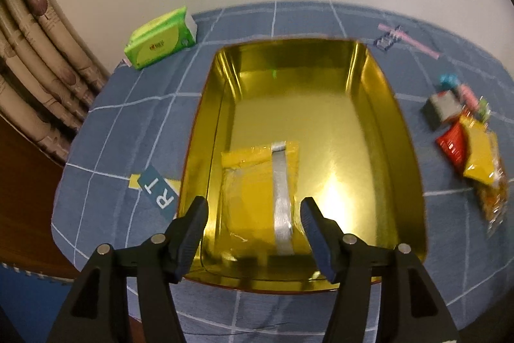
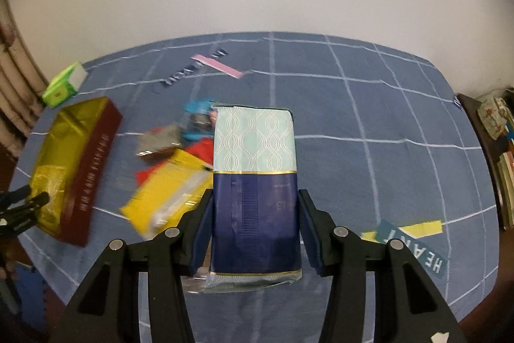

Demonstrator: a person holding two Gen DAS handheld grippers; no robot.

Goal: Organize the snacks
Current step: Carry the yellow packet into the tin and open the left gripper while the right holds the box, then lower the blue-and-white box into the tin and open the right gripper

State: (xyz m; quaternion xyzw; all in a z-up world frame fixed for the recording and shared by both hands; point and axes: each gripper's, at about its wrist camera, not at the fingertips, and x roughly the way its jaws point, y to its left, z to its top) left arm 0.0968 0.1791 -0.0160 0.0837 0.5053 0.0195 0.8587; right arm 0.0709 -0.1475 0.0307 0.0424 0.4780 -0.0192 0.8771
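An open gold tin (image 1: 321,118) stands on the blue checked cloth. A yellow snack packet (image 1: 253,182) with a silver seam lies flat in its near left part. My left gripper (image 1: 254,209) hovers just above that packet, open, its pads clear of it. My right gripper (image 2: 256,198) is shut on a long packet (image 2: 253,143), navy at the near end and pale teal at the far end, lifted off the cloth. Left of it lies a loose pile of snacks (image 2: 170,192), yellow, red, grey and blue. The same pile (image 1: 465,143) shows right of the tin. The tin's red outer wall (image 2: 96,163) is at the left.
A green tissue pack (image 1: 160,37) lies at the cloth's far left corner. Printed labels (image 1: 159,192) (image 2: 411,243) and a pink strip (image 2: 218,65) are stuck flat to the cloth. A curtain (image 1: 32,53) hangs at the left. Stacked books (image 2: 501,150) stand beyond the right edge.
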